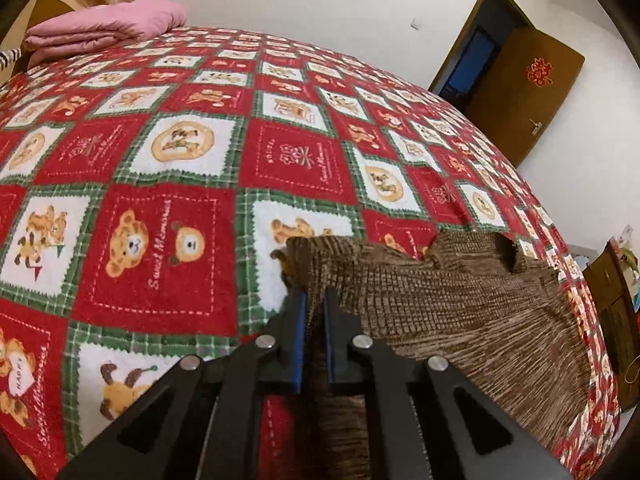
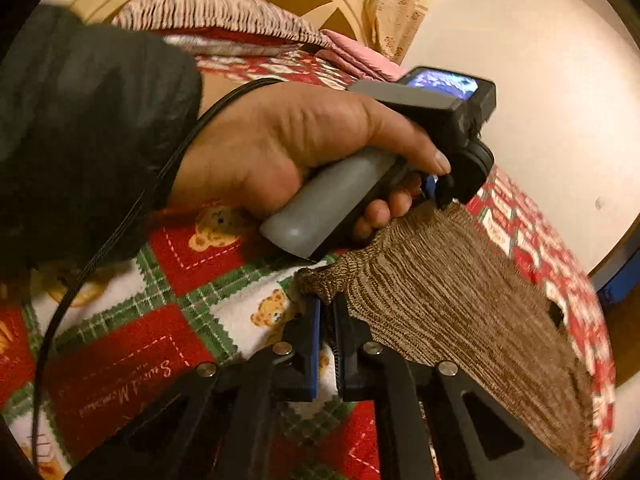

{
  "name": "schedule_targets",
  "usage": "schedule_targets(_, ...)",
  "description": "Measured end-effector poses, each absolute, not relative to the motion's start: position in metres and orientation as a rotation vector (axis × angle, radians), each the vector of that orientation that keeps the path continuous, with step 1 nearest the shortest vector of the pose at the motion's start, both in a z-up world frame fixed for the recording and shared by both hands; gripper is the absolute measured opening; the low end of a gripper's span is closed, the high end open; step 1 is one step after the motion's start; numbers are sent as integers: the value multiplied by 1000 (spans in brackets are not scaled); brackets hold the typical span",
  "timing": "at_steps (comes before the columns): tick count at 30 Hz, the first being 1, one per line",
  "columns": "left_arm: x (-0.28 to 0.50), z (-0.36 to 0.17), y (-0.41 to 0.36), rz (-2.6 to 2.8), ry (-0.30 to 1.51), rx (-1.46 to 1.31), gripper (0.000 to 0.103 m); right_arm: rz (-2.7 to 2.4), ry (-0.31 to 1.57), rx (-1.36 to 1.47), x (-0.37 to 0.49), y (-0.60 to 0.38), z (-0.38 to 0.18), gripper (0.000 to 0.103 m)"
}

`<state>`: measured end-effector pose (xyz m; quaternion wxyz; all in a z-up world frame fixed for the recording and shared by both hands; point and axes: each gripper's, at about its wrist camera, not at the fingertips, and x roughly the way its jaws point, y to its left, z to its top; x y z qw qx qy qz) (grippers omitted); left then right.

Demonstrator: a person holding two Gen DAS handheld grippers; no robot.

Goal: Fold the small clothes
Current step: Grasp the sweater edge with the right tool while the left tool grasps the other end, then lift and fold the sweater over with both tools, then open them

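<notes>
A small brown ribbed knit garment [image 1: 460, 312] lies spread on the bed's red, green and white bear quilt [image 1: 160, 240]. My left gripper [image 1: 314, 300] is shut, its blue pads pinching the garment's near left edge, and a fold of cloth runs back between the fingers. In the right wrist view the same garment [image 2: 460, 300] stretches away to the right. My right gripper [image 2: 326, 308] is shut on its near corner. Beyond it, a person's hand [image 2: 280, 140] holds the left gripper [image 2: 438, 190], which clamps the garment's far corner.
A folded pink blanket [image 1: 104, 28] lies at the head of the bed. A brown door [image 1: 520, 92] stands open in the white wall. Dark wooden furniture [image 1: 612, 300] stands past the bed's right edge. A black cable [image 2: 100, 252] hangs from the dark sleeve [image 2: 80, 120].
</notes>
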<state>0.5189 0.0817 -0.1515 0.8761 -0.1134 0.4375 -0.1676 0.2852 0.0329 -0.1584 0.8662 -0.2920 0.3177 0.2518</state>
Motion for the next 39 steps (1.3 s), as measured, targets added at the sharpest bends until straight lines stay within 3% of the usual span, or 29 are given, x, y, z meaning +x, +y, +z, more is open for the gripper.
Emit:
schedule_targets(9, 504, -110, 81, -382, 874, -361, 8, 553, 654, -297, 283, -20, -118, 4)
schedule_targets(19, 487, -45, 10, -495, 801, -311, 8, 505, 618, -10, 271, -103, -89, 4)
schedule_targets(39, 479, -20, -146, -638, 823, -199, 8, 346, 596, 296, 239, -266, -76, 4)
